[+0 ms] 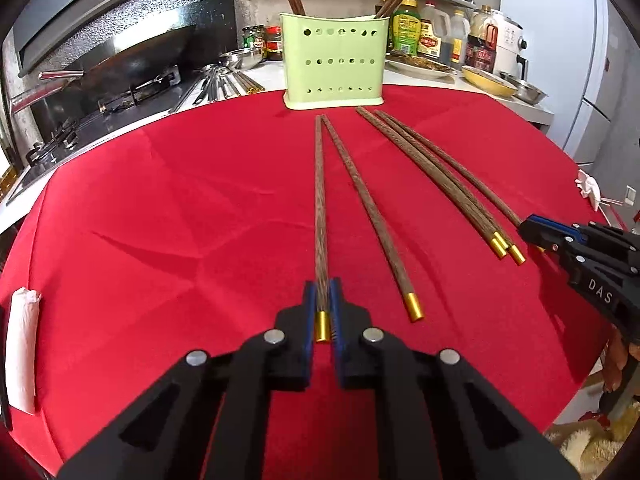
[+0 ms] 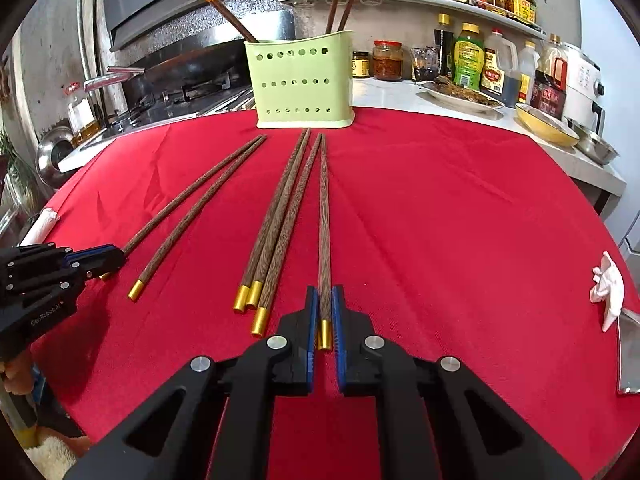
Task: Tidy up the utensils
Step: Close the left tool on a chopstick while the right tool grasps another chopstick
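Note:
Wooden chopsticks with gold caps lie on a red cloth [image 1: 160, 220] in front of a pale green perforated holder [image 1: 334, 64] [image 2: 302, 84], which has several chopsticks standing in it. My left gripper [image 1: 322, 286] is shut on the capped end of one chopstick [image 1: 319, 200]; another chopstick [image 1: 372, 216] lies just to its right. My right gripper [image 2: 325, 292] is shut on the capped end of another chopstick [image 2: 324, 220], beside a bundle of three [image 2: 276, 220]. Each gripper also shows at the edge of the other's view: right gripper [image 1: 522, 226], left gripper [image 2: 120, 254].
A stove with a wok [image 1: 132, 60] stands behind the table on the left. Metal utensils [image 1: 220, 84], sauce bottles [image 2: 468, 60], plates and bowls [image 2: 544, 124] crowd the counter behind the holder. A white chopstick rest [image 2: 608, 292] sits at the cloth's right edge, a white roll [image 1: 22, 348] at its left.

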The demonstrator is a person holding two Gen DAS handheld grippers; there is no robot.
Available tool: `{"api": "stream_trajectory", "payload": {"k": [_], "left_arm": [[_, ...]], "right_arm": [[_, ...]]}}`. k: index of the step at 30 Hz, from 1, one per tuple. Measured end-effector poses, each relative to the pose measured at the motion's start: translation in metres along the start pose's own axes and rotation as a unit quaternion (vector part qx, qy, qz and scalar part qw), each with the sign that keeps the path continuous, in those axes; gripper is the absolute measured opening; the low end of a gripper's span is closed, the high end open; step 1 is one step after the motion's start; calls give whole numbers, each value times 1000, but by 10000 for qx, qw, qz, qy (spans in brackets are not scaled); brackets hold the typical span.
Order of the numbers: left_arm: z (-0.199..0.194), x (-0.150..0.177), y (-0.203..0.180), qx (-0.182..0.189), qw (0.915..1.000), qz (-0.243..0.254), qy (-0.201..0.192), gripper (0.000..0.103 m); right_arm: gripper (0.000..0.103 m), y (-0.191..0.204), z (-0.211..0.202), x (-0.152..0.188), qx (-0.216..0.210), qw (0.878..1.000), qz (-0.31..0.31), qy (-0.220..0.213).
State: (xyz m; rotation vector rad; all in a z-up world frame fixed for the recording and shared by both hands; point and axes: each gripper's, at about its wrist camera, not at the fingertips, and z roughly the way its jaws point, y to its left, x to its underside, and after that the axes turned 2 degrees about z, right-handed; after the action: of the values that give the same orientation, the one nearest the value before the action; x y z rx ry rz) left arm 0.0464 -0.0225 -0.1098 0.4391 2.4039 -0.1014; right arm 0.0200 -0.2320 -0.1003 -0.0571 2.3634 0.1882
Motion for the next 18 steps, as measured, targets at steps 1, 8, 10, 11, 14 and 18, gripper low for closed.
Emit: {"api": "stream_trajectory", "payload": {"k": [1, 8, 10, 11, 14, 18], "left_arm": [[1, 0, -1, 10, 10000, -25, -21, 8], [3, -1, -12, -177, 9996, 232, -45, 9], [3, -1, -15, -266, 9991, 322, -58, 9], [3, 0, -15, -308, 9989, 333, -77, 8], [2, 0, -9, -216, 9995, 199, -109, 7], [-14, -3, 2, -81, 9994, -24, -343, 7]], "right_arm": [[10, 1, 0, 1, -6, 10000, 1, -25], [10, 2, -4, 6, -16, 9999, 52, -159], [10, 5, -4, 6, 81, 9998, -50, -180], [8, 5, -4, 7, 113, 9997, -63, -196], [7, 4, -5, 7, 110, 9997, 1, -235], [7, 0, -21, 2, 101, 9989, 86, -456]]}}
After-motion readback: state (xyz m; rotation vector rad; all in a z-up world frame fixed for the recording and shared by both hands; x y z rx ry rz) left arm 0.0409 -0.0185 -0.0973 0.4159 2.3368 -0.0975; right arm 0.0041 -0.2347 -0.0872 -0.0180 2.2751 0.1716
